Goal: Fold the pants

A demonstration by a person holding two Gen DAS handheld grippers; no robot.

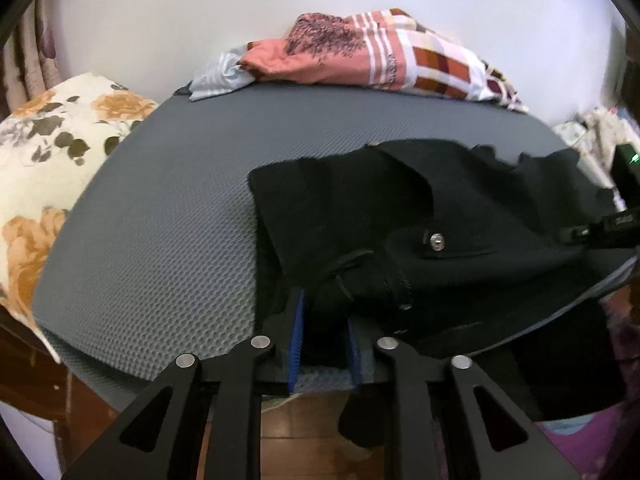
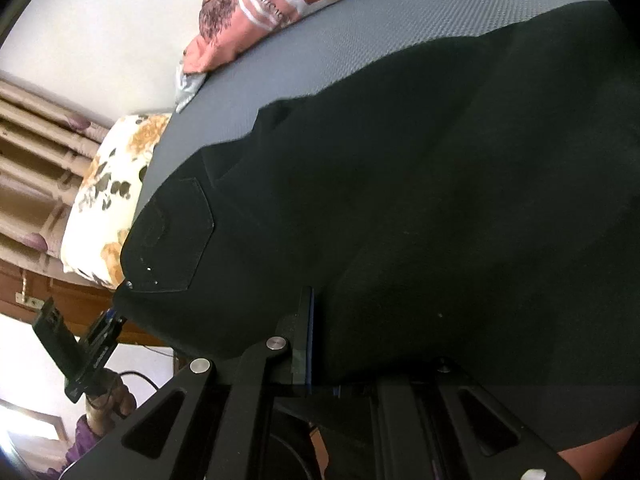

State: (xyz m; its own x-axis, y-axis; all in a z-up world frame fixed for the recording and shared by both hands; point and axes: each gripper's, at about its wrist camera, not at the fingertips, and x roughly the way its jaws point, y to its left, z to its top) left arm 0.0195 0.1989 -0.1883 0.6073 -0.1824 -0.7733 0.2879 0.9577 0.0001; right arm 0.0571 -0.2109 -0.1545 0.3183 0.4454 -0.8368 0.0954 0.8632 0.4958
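Pants: black denim pants (image 1: 420, 216) bunched on the right, near part of the grey textured table (image 1: 160, 220), fabric hanging over the near edge.
Left hand-held gripper (image 1: 326, 332): clamped on waistband fabric.
Right hand-held gripper (image 2: 320, 344): closed on pants.
Open room: table's left half.
Surroundings: pink patterned clothes pile (image 1: 372, 56) along far edge; floral pillow (image 1: 52, 152) left.

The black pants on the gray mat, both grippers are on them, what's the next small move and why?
Probably lift both ends a little and carry them over to make the fold. The left gripper pinches the black pants near the waist button; the right gripper is shut on their near edge. Part still hangs off the gray mat.
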